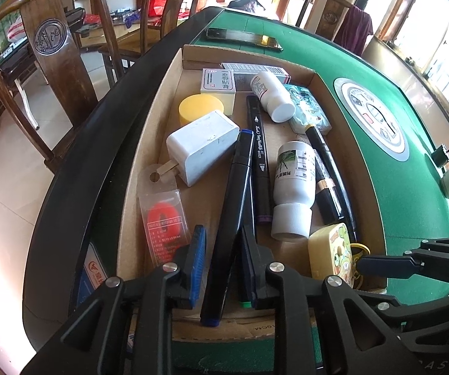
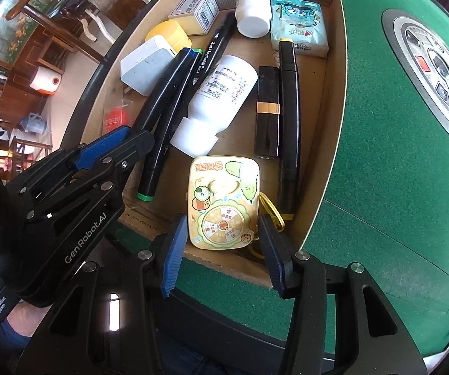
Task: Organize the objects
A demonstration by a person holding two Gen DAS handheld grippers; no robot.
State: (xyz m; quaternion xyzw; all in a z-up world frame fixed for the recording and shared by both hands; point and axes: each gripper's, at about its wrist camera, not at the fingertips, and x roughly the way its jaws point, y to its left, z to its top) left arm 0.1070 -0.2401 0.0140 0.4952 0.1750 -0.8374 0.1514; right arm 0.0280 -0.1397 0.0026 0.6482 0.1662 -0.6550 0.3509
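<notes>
A shallow cardboard box [image 1: 149, 143] on the green table holds several small items. My left gripper [image 1: 222, 228] stands open astride a black marker with blue ends [image 1: 234, 193]; a gap shows at the left pad [image 1: 196, 259]. A green-tipped marker [image 2: 165, 131] lies right beside it. My right gripper [image 2: 222, 218] is shut on the near end of a yellow cartoon case [image 2: 224, 193], a pad touching each side. The right gripper's blue finger [image 1: 384, 265] also shows against the case [image 1: 330, 256] in the left wrist view.
Also in the box [image 2: 334, 62]: a white bottle [image 2: 221, 93], a black tube with a gold band [image 2: 266, 109], a yellow-tipped marker [image 2: 288, 118], a white adapter [image 1: 202, 147], a yellow round tin [image 1: 201, 107], a red packet [image 1: 165, 218]. A phone [image 1: 243, 39] lies beyond. Wooden chairs [image 1: 52, 62] stand left.
</notes>
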